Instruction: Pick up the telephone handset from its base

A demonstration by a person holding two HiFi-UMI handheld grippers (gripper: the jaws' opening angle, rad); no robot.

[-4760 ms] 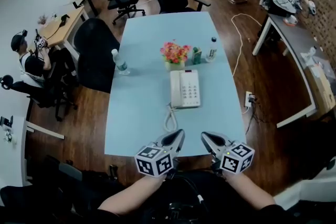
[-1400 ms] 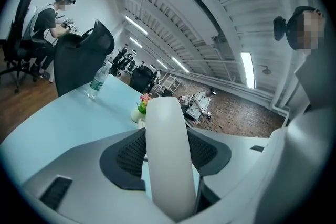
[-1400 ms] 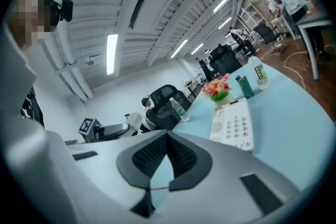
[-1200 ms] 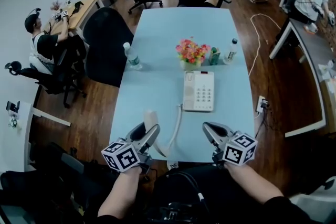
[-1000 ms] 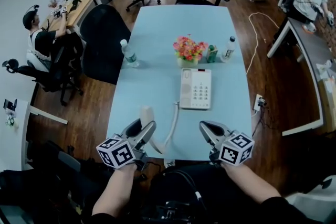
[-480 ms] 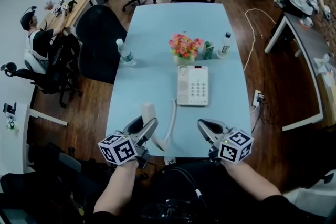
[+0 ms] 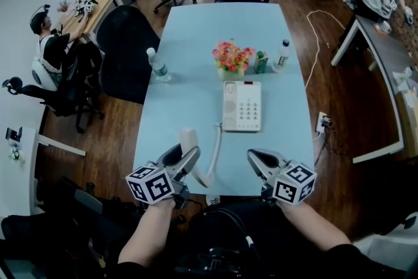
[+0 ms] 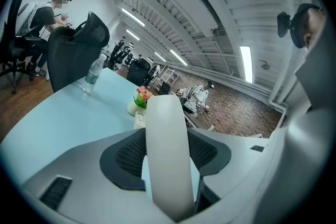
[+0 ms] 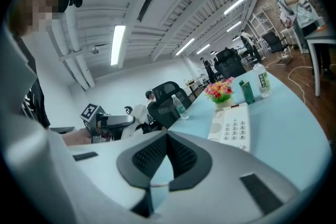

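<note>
1. The left hand-held gripper (image 7: 182,157) clamps the white telephone handset (image 7: 188,140) across its middle. Its own view shows the pale bar filling the space between the ribbed pads, one end rising past the jaw tips.
2. The handset is off its base. It hangs over the near-left part of the light-blue surface (image 7: 196,75), well apart from the telephone base (image 7: 242,106), whose left cradle lies bare beside the keypad.
3. The cord (image 7: 214,150) runs from the near end of the base toward the handset in a loose curve. The handset seems to be kept low and close so the line stays slack and the base is not tugged.
4. The right hand-held gripper (image 7: 256,159) hovers at the near edge with its jaws drawn together on nothing. It looks parked to one side, leaving the job to the left.
5. Gripping mid-body probably balances the handset between its two heavier ends, and by the look of it the pick-up is all but complete.
6. A vase of flowers (image 7: 230,57) and a water bottle (image 7: 157,65) stand beyond the base, clear of the cord.
</note>
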